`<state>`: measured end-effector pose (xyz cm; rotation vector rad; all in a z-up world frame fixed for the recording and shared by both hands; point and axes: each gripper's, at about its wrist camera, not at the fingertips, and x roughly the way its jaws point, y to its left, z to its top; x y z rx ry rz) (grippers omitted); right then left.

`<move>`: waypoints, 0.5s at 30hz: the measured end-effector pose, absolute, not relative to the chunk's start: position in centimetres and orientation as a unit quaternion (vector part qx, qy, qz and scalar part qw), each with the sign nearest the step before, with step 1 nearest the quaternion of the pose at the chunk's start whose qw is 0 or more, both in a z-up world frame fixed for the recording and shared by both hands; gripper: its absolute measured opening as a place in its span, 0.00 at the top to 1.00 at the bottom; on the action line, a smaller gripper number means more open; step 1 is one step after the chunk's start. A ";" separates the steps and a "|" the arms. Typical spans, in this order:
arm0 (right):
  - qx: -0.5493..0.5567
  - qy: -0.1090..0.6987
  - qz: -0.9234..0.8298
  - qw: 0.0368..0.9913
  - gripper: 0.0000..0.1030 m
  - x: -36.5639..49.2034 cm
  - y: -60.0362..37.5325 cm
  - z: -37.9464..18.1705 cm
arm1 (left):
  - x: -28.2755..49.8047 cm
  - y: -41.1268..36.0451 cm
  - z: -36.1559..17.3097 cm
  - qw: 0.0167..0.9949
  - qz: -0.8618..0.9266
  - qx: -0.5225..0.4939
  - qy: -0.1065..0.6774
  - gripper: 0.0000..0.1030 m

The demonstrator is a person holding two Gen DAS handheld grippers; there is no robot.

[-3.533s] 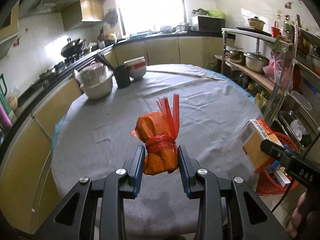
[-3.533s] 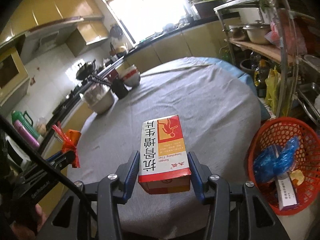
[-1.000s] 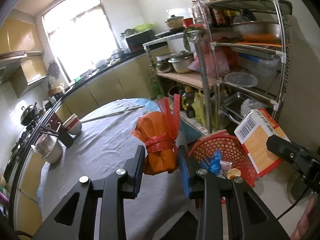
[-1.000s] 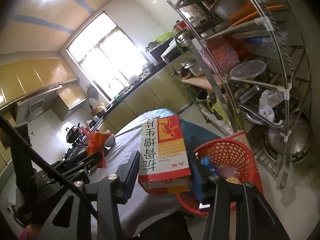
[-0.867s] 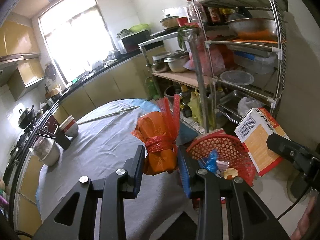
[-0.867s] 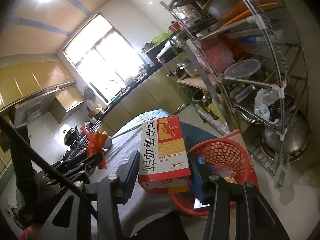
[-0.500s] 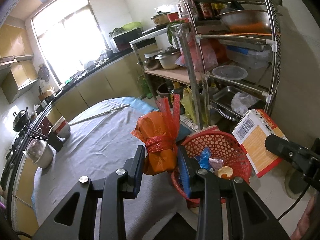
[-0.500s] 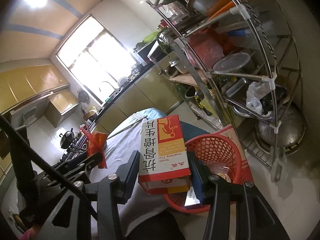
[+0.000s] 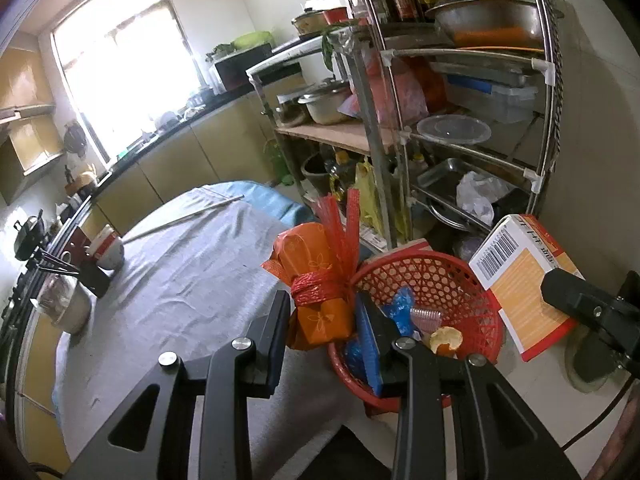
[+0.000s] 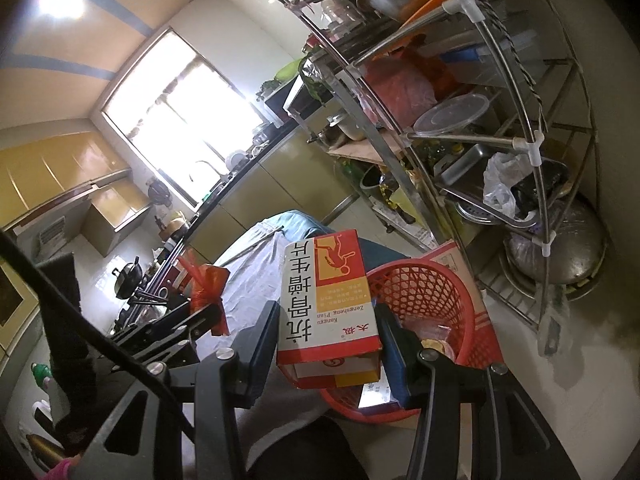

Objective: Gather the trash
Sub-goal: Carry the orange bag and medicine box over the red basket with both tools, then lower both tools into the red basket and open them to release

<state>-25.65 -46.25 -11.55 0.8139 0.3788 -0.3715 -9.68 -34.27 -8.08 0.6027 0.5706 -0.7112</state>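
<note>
Left gripper pinches orange bundle (red netting tied round it), red basket at its 3 o'clock. Right gripper clamps medicine box, basket at 4 o'clock, below.

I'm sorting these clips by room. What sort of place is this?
A home kitchen, most likely: a metal rack stacked with pots, a wok on the stove, and a cloth-covered round table.

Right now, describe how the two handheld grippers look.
Both the left gripper and the right gripper have black angular frames with silver screws and blue pads on the inner finger faces. A black cable runs across the right wrist view.
</note>
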 end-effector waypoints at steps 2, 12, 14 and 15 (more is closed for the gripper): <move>0.395 0.185 -0.178 0.882 0.51 -25.6 -46.3 -11.8 | -9.4 -34.4 -8.4 0.851 -0.342 0.286 0.278 0.66; 0.414 0.193 -0.175 0.872 0.51 -25.5 -46.7 -13.0 | -9.1 -34.8 -9.6 0.841 -0.348 0.288 0.298 0.66; 0.414 0.196 -0.173 0.872 0.51 -25.4 -46.6 -13.2 | -9.2 -34.9 -9.7 0.839 -0.351 0.289 0.299 0.66; 0.415 0.197 -0.173 0.871 0.51 -25.4 -46.6 -13.3 | -9.3 -34.9 -9.8 0.838 -0.351 0.291 0.298 0.66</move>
